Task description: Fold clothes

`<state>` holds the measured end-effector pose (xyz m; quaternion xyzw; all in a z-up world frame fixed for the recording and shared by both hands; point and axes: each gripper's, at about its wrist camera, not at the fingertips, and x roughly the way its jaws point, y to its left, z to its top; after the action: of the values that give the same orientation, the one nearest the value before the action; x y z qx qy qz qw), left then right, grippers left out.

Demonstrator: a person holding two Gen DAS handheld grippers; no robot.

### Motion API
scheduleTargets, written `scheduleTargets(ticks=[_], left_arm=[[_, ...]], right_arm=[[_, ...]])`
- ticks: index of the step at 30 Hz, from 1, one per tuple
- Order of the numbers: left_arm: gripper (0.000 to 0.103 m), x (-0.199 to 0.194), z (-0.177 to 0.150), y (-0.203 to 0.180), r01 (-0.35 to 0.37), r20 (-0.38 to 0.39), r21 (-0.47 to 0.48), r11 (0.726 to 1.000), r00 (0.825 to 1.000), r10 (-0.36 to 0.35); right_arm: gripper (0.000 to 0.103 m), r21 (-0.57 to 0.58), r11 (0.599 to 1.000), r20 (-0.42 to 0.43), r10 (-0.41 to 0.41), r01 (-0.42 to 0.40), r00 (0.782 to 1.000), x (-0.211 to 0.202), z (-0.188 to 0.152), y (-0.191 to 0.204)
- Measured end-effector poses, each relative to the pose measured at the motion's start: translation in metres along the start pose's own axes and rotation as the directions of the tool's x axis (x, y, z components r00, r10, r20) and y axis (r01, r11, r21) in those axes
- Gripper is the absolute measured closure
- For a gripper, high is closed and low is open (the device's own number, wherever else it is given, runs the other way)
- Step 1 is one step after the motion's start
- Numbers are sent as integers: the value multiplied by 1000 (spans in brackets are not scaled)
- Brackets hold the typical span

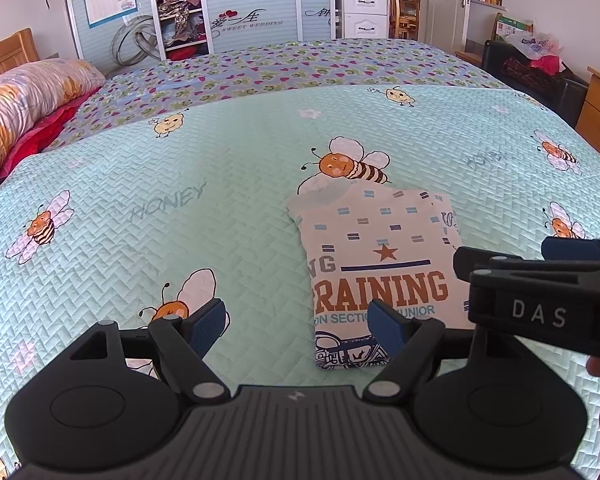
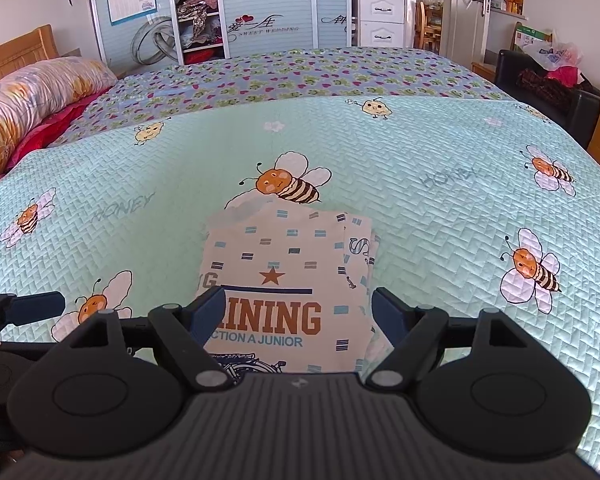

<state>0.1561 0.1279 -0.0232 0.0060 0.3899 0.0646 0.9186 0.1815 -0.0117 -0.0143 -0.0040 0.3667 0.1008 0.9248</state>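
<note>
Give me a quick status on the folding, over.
Left gripper open, empty. Right gripper open, empty. Shirt folded flat on bedspread. Nothing in the way.

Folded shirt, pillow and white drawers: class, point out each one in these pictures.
Folded shirt [image 2: 288, 276]: right wrist view, on the brown star.
Pillow [image 1: 24, 96]: left wrist view, on its flowered top.
White drawers [image 2: 382, 20]: right wrist view, between the two drawer fronts.
</note>
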Motion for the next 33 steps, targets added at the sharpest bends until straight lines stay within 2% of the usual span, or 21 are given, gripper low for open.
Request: scheduleTargets(ticks=[23,27,30,33], left_arm=[[22,10,-14,2,13,-44,3,1000,999,-12],[22,25,-17,25,88,-73,-74,993,993,-93],[22,42,-20,53,178,-89,-173,969,977,-196],[22,67,-20,75,273,-105,-239,932,947,-305]], right_arm=[[23,-1,1000,-37,-3,3,999,7,-11,3],[23,16,1000,-39,20,-20,999,11,-15,-9],[23,121,986,-52,125,-118,991,22,-24,-42],[23,282,925,-41,276,-254,960,44,-38,-89]])
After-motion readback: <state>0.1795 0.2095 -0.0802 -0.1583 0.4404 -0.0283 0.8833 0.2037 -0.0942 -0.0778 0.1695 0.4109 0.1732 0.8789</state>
